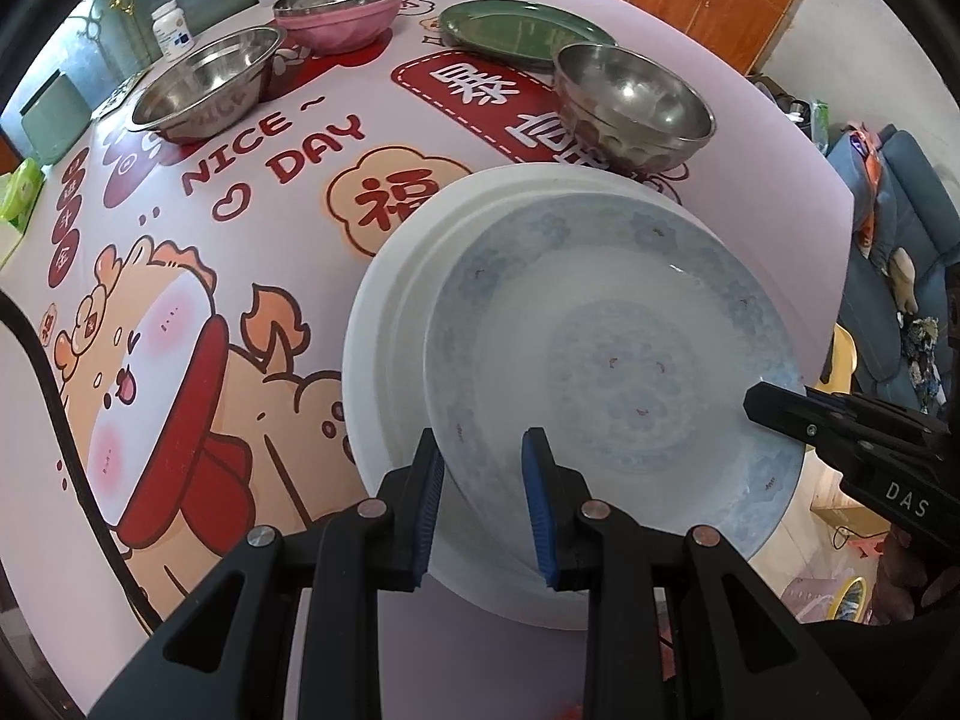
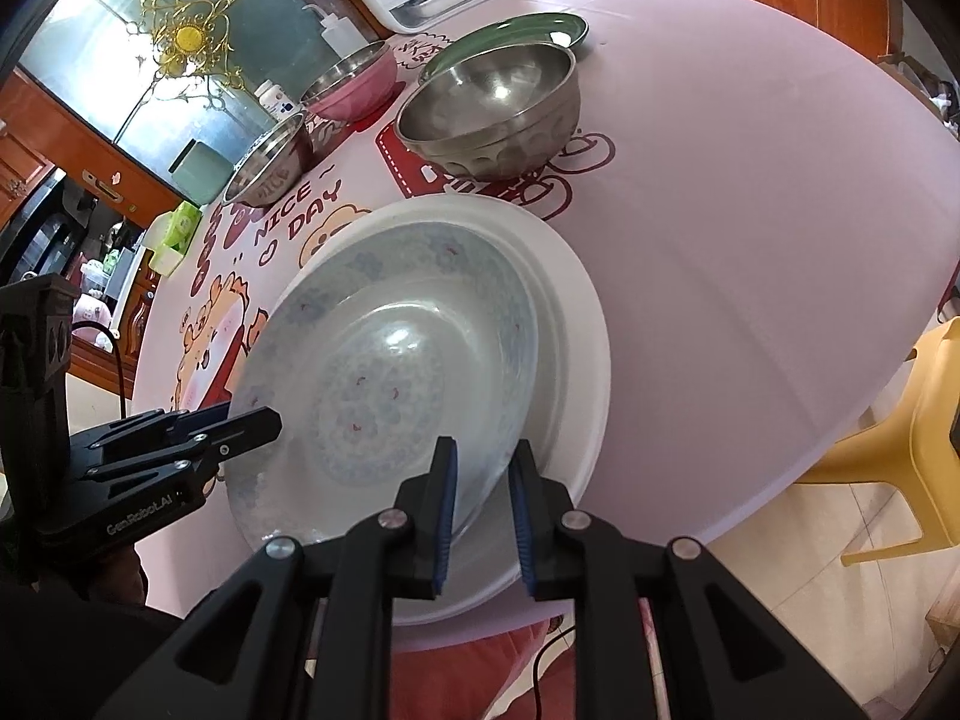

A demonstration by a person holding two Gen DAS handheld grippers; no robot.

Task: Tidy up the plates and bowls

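A blue-patterned plate (image 1: 612, 348) lies in a plain white plate (image 1: 390, 306) near the table's front edge. My left gripper (image 1: 483, 456) straddles the patterned plate's left rim with its jaws a little apart. My right gripper (image 2: 483, 468) straddles the same plate's (image 2: 384, 360) right rim above the white plate (image 2: 576, 312), jaws also a little apart. Each gripper shows in the other's view, the right gripper (image 1: 840, 426) and the left gripper (image 2: 198, 438). Whether either grips the rim I cannot tell.
On the pink printed tablecloth (image 1: 240, 192) behind stand a dimpled steel bowl (image 1: 630, 102), a green plate (image 1: 516, 30), a pink bowl with a steel bowl inside (image 1: 342, 6), and a shallow steel bowl (image 1: 204, 84). A yellow chair (image 2: 900, 420) stands right of the table.
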